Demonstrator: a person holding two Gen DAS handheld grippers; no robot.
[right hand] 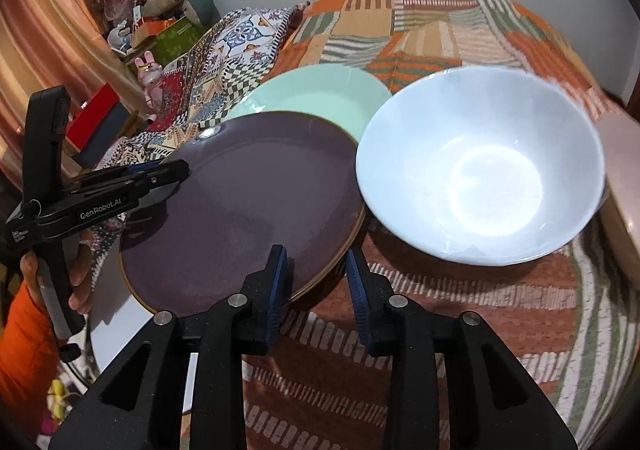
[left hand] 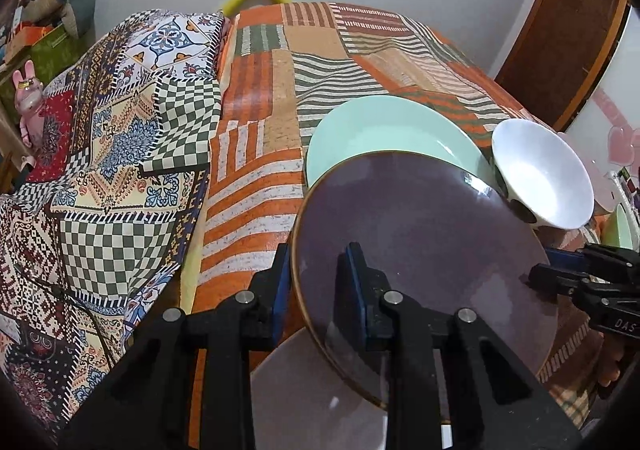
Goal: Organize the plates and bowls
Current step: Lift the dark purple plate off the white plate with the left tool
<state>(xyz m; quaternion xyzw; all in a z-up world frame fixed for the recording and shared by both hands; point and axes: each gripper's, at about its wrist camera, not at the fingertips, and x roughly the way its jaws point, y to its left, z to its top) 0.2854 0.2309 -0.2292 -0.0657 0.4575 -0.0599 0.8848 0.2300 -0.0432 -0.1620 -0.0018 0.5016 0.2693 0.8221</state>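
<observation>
Presently, a round, glossy purple ceramic plate with a thin brown rim point(left hand: 420, 234) is being held over a table covered by an orange, green and cream striped patchwork cloth point(left hand: 260, 153). Its left edge is being pinched by the left gripper point(left hand: 318, 282): one blue-padded finger point(left hand: 356, 270) is lying on top of the plate, the other point(left hand: 282, 278) is sitting against its outer edge, so the claw is narrowed onto the rim. In the right wrist view the same left gripper point(right hand: 160, 171) is being seen from the side, closed on the plate's far-left edge point(right hand: 248, 205), with the person's hand point(right hand: 76, 274) wrapped round its handle.

The right gripper point(right hand: 318, 282) is being held with its fingers part-way apart, straddling the near right rim of the purple plate; whether the pads are actually pressing it cannot be told. From the left wrist camera this gripper point(left hand: 560, 270) is appearing at the plate's right edge.

A round pale mint-green plate point(right hand: 320, 93) is lying on the cloth behind the purple one and is being partly overlapped by it. A white ceramic bowl point(right hand: 480, 165), upright and with dark spots on its outer wall point(left hand: 524, 209), is standing just beside the purple plate to its right. A multicoloured patterned patchwork fabric point(left hand: 112, 153) is being draped over the table's left part.
</observation>
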